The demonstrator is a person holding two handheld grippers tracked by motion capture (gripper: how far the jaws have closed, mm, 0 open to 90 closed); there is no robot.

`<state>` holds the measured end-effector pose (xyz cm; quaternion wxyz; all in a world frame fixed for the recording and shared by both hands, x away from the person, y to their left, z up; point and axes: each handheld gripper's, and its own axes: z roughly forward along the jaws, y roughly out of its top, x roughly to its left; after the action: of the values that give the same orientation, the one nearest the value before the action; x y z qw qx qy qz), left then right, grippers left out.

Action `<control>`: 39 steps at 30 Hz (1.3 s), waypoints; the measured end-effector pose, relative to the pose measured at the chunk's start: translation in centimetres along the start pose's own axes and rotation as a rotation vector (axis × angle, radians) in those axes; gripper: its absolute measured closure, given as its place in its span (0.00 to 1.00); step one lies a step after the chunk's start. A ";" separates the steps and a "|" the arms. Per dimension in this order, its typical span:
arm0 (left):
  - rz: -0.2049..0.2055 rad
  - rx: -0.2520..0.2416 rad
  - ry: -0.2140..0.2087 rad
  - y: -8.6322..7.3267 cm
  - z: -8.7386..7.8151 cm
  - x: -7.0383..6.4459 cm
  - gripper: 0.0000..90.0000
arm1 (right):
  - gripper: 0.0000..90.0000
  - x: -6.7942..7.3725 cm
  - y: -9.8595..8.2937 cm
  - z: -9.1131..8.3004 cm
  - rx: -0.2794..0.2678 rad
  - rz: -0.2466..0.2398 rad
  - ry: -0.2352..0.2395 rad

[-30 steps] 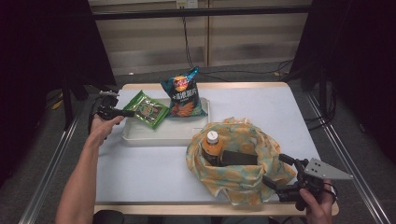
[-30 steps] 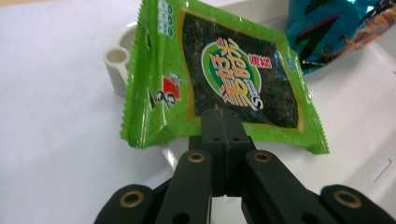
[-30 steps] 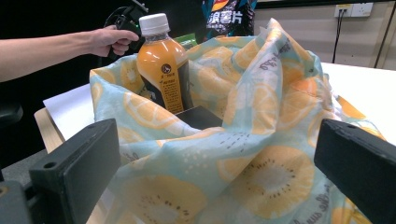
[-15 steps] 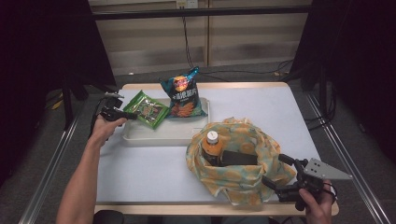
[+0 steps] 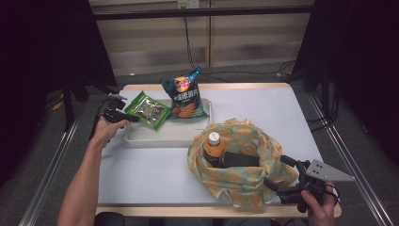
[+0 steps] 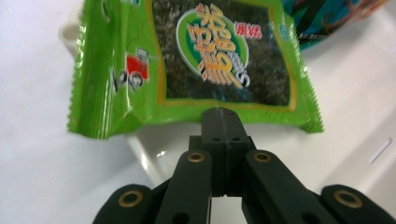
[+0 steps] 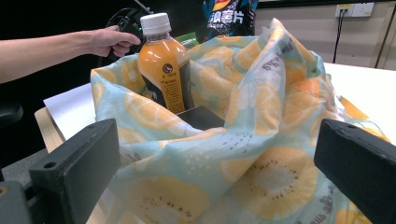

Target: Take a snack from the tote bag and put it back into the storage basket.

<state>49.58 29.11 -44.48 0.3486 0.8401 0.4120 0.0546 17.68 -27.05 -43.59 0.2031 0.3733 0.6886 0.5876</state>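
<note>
Seaweed packet (image 5: 148, 110), green, is lying tilted across the near-left corner of the white tray (image 5: 164, 136), its edge clamped between the closed fingers of the left gripper (image 5: 133, 117). Compared with a second ago, the packet is sitting a little higher and further off the tray's left rim, so the lift is judged to be just starting. Behind it the blue chip bag (image 5: 186, 94) is standing upright in the tray. Further right, the fruit-print cloth bag (image 5: 244, 165) is holding an orange drink bottle (image 5: 213, 148) and a dark flat item whose identity cannot be made out. The right gripper (image 5: 277, 181) is waiting at the bag's near-right edge, fingers spread wide and grasping nothing. The packet's underside and the bag's interior are hidden.
</note>
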 end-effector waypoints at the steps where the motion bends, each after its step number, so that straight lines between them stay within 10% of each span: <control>1: 0.009 0.006 0.007 0.1 0.0 -0.2 1.00 | 0.00 0.0 0.0 0.0 0.001 -0.004 0.000; 17: 0.016 0.112 0.030 -0.7 1.1 0.3 1.00 | 0.00 0.1 0.0 0.0 0.003 -0.005 -0.003; 39: -0.093 -0.032 0.139 3.3 0.7 2.0 1.00 | 0.00 -0.4 -0.1 -0.2 0.005 0.013 -0.003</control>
<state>53.34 28.85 -43.33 0.3347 0.8086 0.4727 0.1030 17.75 -27.46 -43.75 0.1992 0.3789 0.6875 0.5866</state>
